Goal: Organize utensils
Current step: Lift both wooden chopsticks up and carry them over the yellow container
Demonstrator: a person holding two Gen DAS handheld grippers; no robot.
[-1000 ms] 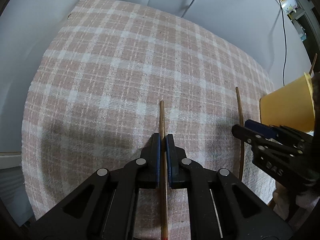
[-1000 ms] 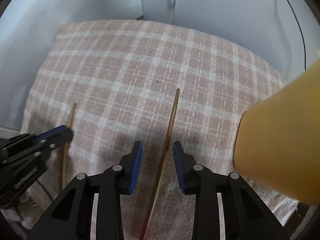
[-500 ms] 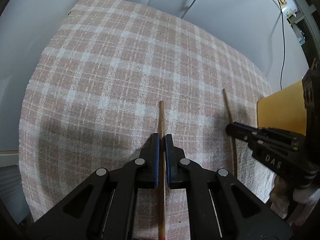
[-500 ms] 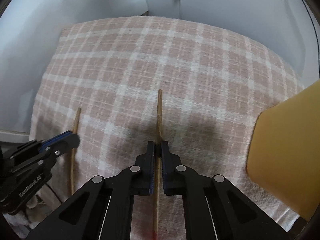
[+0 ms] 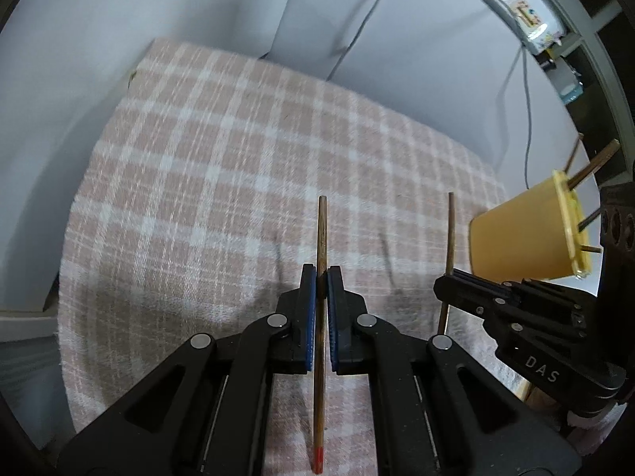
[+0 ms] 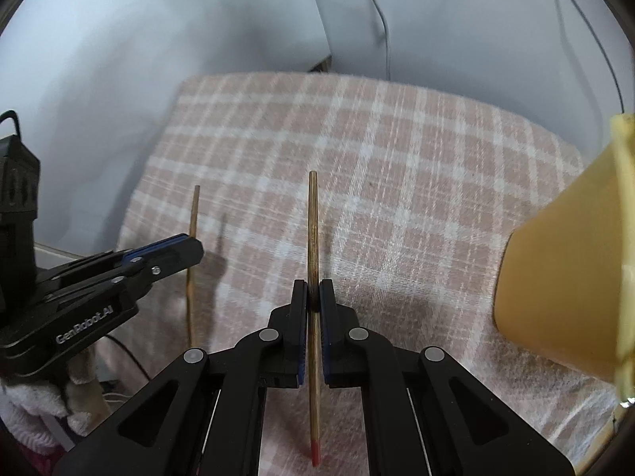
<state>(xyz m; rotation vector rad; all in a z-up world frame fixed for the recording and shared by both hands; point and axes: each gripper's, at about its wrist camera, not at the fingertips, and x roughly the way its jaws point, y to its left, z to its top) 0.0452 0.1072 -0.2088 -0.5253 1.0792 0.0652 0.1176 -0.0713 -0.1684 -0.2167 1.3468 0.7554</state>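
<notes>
Checked cloth [image 5: 222, 166], pink and white, covers the whole table and lies soft and a little rumpled under everything. At its right-hand side stands a yellow cup [image 5: 524, 238], the only container here, already holding several sticks that poke above its rim; I count about four, though they are partly cut off from where I look. It seems the natural home for the rest.

Both hands work at once. The left gripper [image 5: 322, 273] has its jaws pressed together on a brown chopstick [image 5: 320, 317], gripped near the middle with the red tip pointing back toward the person and the plain end hanging out over the cloth, clear of it. The right gripper [image 6: 313, 287] has just been closing, and its pads now pinch a second chopstick [image 6: 313, 317] the same way, mid-shaft, red tip [image 6: 315, 450] to the rear, also off the cloth.

These sticks look light, stiff and thin, probably bamboo or wood with a smooth finish. I would guess such a narrow round shaft can roll or swivel between flat pads, so a hold near the middle makes sense: balanced, with little leverage to tip it. Neither stick is near the cup yet; the right one is closer to it.
</notes>
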